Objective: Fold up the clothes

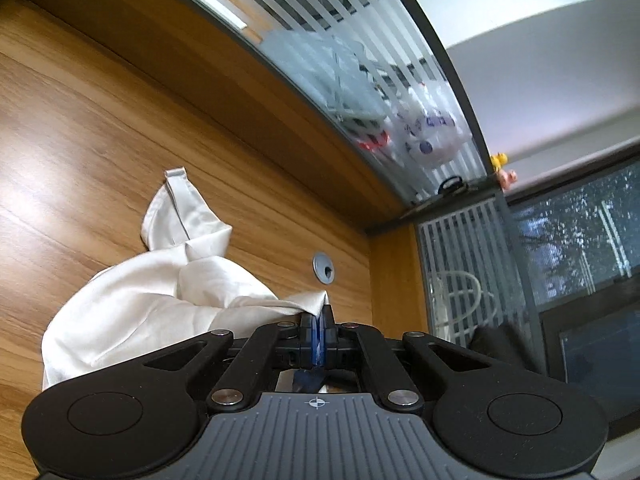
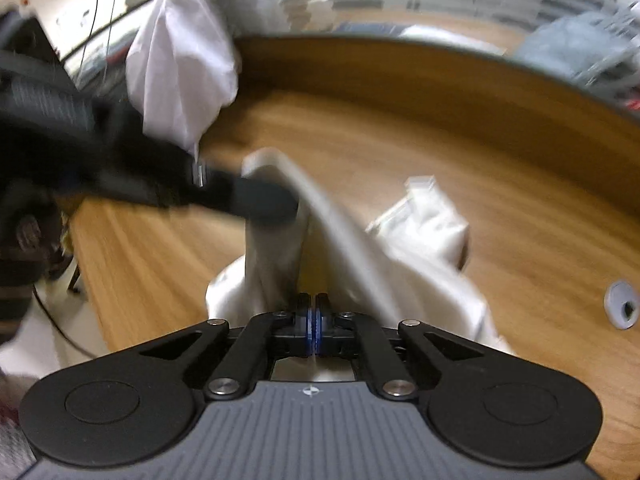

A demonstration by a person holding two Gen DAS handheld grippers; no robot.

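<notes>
1. White garment (image 1: 152, 300): crumpled in a heap on the wooden table (image 1: 80, 128), one hemmed end (image 1: 176, 176) stretched away toward the far side. Exact type of clothing cannot be told.
2. Left gripper (image 1: 319, 312): fingers together, clamped on a corner of the white garment, which pokes up as a small peak just past the tips. In the right wrist view the same gripper (image 2: 280, 204) shows as a blurred dark bar coming in from the left, its tip on a raised ridge of the cloth (image 2: 280, 240).
3. Right gripper (image 2: 312, 304): fingers pressed together at the near edge of the garment. The cloth rises on both sides of the tips; a thin fold appears pinched between the blue pads (image 2: 308, 328), though blur leaves this uncertain.
4. Cable grommet (image 1: 324, 267): grey round insert set in the table, just to the right of the garment, apart from it.
5. Frosted striped glass partition (image 1: 320, 40): runs along the table's far edge.
6. Plastic bags (image 1: 428, 132): white with coloured print, behind the partition.
7. Second white cloth (image 2: 184, 52): hangs at upper left in the right wrist view, beyond the table; blurred.
</notes>
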